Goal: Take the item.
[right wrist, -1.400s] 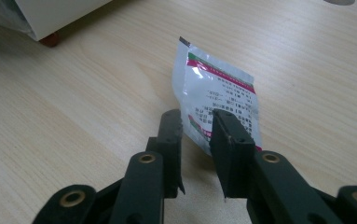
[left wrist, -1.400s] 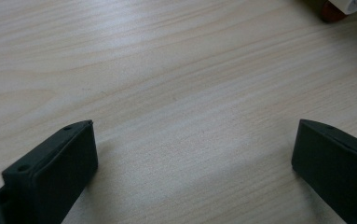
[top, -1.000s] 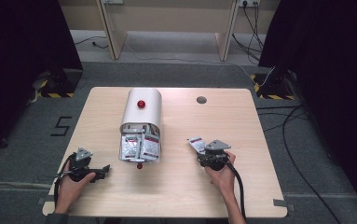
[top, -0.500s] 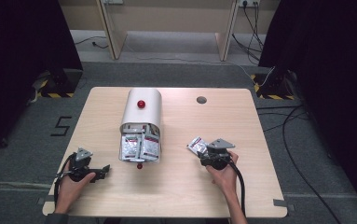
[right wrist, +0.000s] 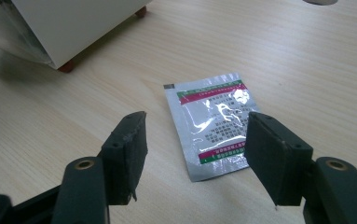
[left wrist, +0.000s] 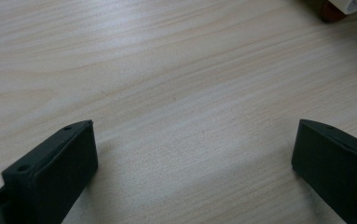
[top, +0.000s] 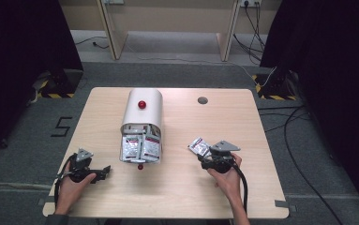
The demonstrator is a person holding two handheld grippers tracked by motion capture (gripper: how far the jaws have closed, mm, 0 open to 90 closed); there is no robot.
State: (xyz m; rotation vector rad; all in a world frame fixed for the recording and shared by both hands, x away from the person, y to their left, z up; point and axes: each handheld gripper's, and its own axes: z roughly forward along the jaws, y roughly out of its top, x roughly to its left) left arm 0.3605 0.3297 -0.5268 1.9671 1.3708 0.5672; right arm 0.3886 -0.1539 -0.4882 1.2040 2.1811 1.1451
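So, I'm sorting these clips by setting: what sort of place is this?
Probably a lab or studio set up for recording, not a home. A lone wooden table stands on grey carpet between dark curtains, with hazard-striped tape on the floor and cables trailing beside it.

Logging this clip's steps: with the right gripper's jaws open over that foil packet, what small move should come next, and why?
Probably lower the right gripper slightly and close on the silver foil packet with red and green print. Its jaws stand open, the packet lies flat and loose on the pale wooden table between them, apart from the white cylindrical container holding similar packets.
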